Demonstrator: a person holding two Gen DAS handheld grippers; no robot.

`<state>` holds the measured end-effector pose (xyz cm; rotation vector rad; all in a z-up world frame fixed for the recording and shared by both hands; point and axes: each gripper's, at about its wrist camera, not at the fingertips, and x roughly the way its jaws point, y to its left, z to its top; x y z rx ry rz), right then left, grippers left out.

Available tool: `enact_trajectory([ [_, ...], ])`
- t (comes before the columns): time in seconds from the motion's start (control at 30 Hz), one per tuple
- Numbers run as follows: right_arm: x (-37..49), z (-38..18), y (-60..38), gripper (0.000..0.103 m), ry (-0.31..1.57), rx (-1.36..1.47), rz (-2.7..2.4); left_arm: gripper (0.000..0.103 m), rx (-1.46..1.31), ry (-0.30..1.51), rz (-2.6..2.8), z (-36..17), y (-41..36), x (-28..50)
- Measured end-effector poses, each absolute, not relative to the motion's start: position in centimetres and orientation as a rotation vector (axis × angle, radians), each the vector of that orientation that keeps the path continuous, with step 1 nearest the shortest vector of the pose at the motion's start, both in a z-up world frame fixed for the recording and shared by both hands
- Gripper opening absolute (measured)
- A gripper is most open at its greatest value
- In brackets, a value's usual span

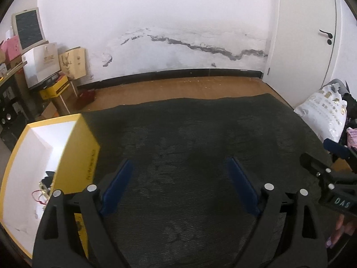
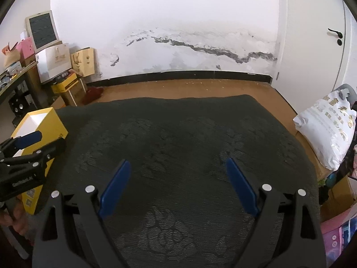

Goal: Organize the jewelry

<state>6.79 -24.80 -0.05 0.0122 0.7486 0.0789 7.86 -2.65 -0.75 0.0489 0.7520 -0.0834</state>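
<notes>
Two tools hang over a dark patterned cloth (image 2: 178, 134) that covers the table, and both stand wide open with nothing between their blue pads. Nearest the right wrist camera, the right tool (image 2: 178, 178) points down at bare cloth; the left tool (image 1: 178, 178) does the same, with the yellow box (image 1: 73, 151) just beside its left finger. In the right wrist view the left tool shows at the left edge, in front of that box, held by a hand (image 2: 15, 216). The box lies open, white inside, and the jewelry (image 1: 43, 189) sits on its floor against the near wall: a small tangle with a thin red cord and something dark and metallic, too small to make out piece by piece. Such things look light, limp and easily snagged, so they will probably sag and slide; I would pinch a firm part such as a clasp or pendant rather than the cord, and lift slowly so that tangled pieces do not drag each other out. Beyond the cloth runs a wooden floor (image 1: 178, 87) to a stained white wall (image 1: 178, 33), with stacked cartons (image 1: 60, 67) at the left and a white sack (image 2: 325, 134) at the right.
</notes>
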Motion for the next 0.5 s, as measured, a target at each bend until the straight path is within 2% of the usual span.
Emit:
enact_trajectory([
  [0.5, 8.9, -1.8, -26.3, 0.088, 0.781, 0.022, 0.067, 0.089, 0.036, 0.784, -0.051, -2.6, -3.5, 9.8],
])
